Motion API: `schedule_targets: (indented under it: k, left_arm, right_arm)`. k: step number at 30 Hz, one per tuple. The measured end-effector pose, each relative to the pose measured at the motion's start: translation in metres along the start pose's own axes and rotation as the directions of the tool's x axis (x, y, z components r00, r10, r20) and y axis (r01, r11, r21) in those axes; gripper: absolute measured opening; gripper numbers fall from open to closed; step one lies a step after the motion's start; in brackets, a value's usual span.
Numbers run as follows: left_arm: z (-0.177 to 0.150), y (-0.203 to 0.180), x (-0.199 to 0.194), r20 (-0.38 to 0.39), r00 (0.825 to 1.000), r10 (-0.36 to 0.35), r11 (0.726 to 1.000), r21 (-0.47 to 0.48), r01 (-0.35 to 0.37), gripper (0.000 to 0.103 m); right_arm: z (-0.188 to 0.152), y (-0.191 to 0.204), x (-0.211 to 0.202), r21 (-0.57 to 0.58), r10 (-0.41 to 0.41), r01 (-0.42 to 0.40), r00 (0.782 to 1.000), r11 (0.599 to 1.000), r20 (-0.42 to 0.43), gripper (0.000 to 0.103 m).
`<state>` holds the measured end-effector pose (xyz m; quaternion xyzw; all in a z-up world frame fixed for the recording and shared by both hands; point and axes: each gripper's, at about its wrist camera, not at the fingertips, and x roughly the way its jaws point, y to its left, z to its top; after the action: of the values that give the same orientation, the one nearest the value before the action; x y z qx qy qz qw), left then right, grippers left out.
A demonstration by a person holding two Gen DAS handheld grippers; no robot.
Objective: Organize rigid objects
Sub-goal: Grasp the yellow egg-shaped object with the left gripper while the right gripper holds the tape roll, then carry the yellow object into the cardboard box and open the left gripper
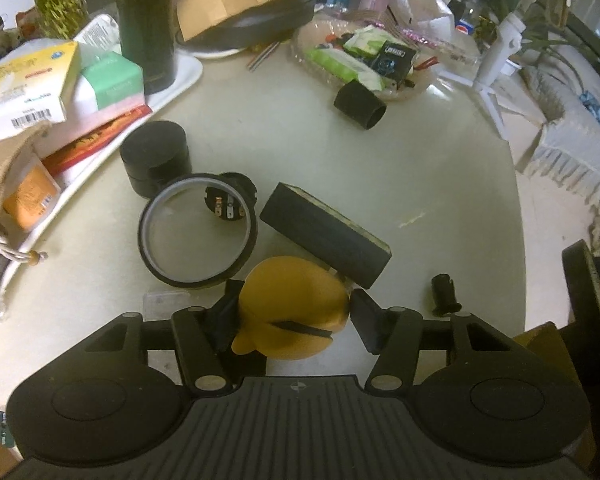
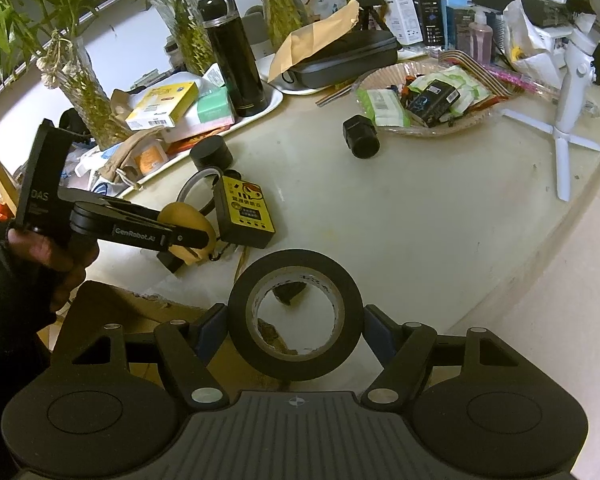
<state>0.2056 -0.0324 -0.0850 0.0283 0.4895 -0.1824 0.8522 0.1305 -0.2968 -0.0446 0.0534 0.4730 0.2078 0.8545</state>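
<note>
The left gripper (image 1: pixel 294 316), angled steeply down, clamped a yellow object (image 1: pixel 292 312); the right gripper (image 2: pixel 294 320), likewise angled, held a black tape roll (image 2: pixel 296 314) above the tabletop (image 2: pixel 440 220).

The light is dim and yellowish, with a greenish cast over the counter (image 1: pixel 380 168). A pale sheen lies near its far right edge. Both views bow strongly outward, darkening at the corners. Far clutter is soft and grainy; shadows are faint.
</note>
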Motion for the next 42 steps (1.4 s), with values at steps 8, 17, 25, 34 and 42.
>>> schedule_targets:
  k: [8, 17, 25, 34, 42]
  left_arm:
    - [0.001, -0.003, -0.042, 0.076, 0.997, -0.001, 1.0, -0.002, 0.001, 0.057]
    - [-0.003, -0.014, -0.091, 0.146, 0.989, 0.022, 1.0, 0.001, -0.023, 0.057]
    - [-0.012, -0.026, -0.125, 0.171, 0.985, 0.015, 1.0, -0.008, -0.014, 0.057]
    - [-0.039, -0.036, -0.136, 0.138, 0.99, -0.039, 0.998, -0.036, 0.044, 0.057]
    - [-0.071, -0.038, -0.12, 0.062, 0.993, -0.096, 0.989, -0.109, 0.102, 0.057]
  right_arm:
    - [0.003, 0.01, -0.006, -0.019, 0.004, -0.004, 1.0, 1.0, 0.014, 0.075]
    - [0.008, 0.026, -0.012, -0.06, 0.02, -0.019, 1.0, 0.998, 0.022, 0.075]
    - [0.008, 0.039, -0.018, -0.088, 0.033, -0.03, 0.999, 0.996, 0.027, 0.075]
    - [0.004, 0.047, -0.022, -0.105, 0.047, -0.045, 0.999, 0.993, 0.022, 0.075]
    - [-0.003, 0.054, -0.025, -0.12, 0.057, -0.055, 0.998, 0.991, 0.015, 0.075]
